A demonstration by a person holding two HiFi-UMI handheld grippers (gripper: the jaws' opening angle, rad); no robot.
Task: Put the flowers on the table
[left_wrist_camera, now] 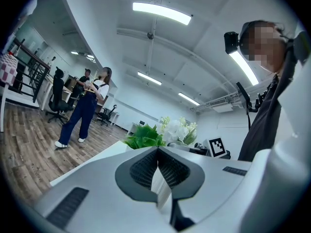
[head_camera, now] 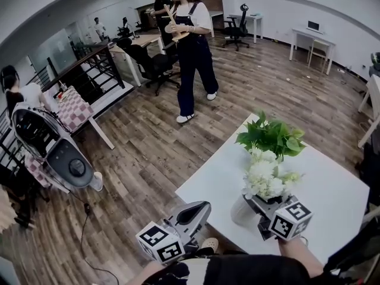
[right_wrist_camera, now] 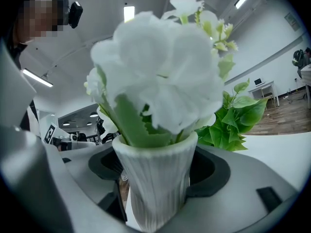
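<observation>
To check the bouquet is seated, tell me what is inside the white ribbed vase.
White flowers and green serrated leaves rise from the white ribbed vase, filling its mouth. The lower stems and any filling are hidden by its opaque wall.

Your right gripper (head_camera: 256, 206) hides one side of the vase (head_camera: 239, 212). In the right gripper view, the white blooms (right_wrist_camera: 160, 76) blur, and the lower edge crops the vase's foot.

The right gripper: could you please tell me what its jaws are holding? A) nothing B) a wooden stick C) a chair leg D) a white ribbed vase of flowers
D: the right gripper has its jaws pressed against both sides of the white ribbed vase, which carries the flowers.
</observation>
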